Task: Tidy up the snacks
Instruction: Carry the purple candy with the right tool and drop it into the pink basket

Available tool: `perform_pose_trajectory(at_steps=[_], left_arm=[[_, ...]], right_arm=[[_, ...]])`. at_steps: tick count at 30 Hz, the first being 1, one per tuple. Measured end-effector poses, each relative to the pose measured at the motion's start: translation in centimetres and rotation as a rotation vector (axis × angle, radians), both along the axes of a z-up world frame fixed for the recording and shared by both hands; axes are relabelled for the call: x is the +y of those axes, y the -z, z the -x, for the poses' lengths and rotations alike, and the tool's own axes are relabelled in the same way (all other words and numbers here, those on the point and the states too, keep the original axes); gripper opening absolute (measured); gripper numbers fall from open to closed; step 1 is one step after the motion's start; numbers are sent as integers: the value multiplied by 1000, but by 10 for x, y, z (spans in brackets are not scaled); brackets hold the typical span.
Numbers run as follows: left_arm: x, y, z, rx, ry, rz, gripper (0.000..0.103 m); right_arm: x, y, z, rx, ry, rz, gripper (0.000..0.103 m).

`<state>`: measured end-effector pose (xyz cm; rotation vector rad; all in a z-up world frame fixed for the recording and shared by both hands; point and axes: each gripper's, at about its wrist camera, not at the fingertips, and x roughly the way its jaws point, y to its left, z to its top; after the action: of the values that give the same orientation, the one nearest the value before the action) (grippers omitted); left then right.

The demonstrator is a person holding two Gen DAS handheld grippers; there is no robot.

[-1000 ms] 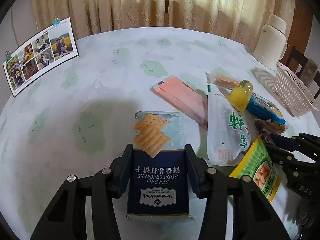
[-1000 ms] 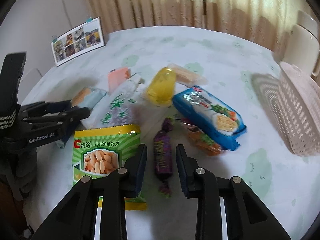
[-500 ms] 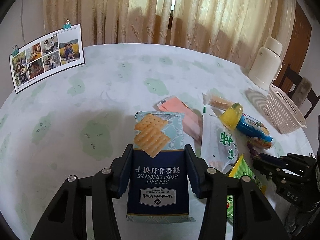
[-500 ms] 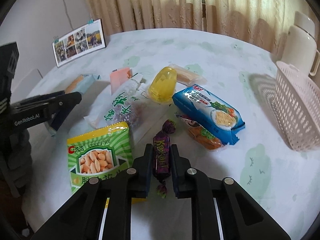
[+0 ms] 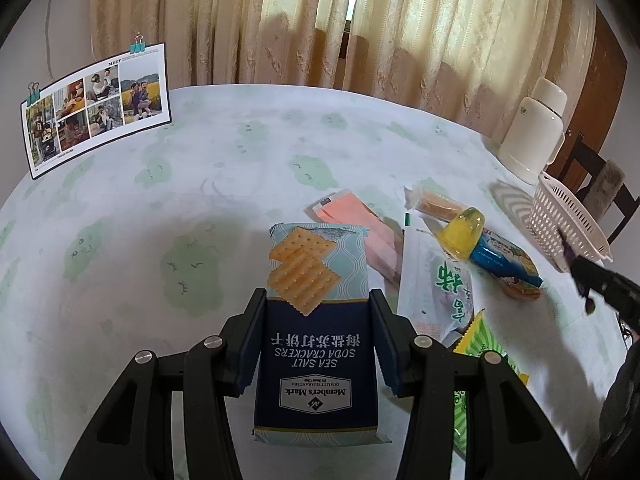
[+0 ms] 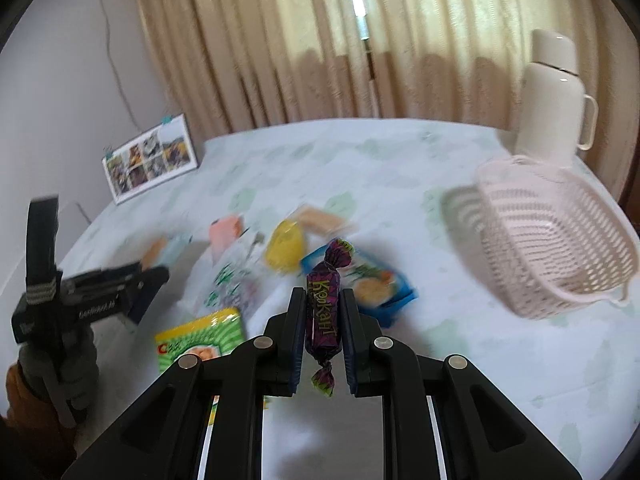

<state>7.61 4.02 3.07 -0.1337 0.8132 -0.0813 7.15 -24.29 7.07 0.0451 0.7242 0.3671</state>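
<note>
Up off the tablecloth (image 6: pixel 460 360) comes my right gripper (image 6: pixel 323 320), jaws clamped on the purple candy (image 6: pixel 323 312); a second ago the candy lay flat between open fingers, which closed on it within that second, and now it hangs in the air with the view swung toward the pink basket (image 6: pixel 560 240). My left gripper (image 5: pixel 318 344) has barely shifted and grips the cracker pack (image 5: pixel 316 320) by its sides as before. Progress looks early to me: basket interior shows empty, nothing sorted yet. Left on the cloth: green peanut bag (image 6: pixel 200 340), white bag with green print (image 5: pixel 440 280), yellow jelly cup (image 5: pixel 464 232), blue biscuit pack (image 5: pixel 504 258), pink packet (image 5: pixel 360 224), clear-wrapped wafer (image 5: pixel 436 202), plus an orange wrapper partly hidden under the blue pack. Candry drop into the basket seems next, though that's my guess.
</note>
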Motion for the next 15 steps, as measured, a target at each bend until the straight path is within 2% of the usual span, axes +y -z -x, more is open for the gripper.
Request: perform_pose_trajectory(at_steps=[9,15], left_arm=[[-5,1,1,11,-8,21,45],[-14,1,-1,22,-6,19,45]], right_arm=[[-61,-27,-20,-70,159,-47,18],[-108,-32,-46,-84,285,-60,18]])
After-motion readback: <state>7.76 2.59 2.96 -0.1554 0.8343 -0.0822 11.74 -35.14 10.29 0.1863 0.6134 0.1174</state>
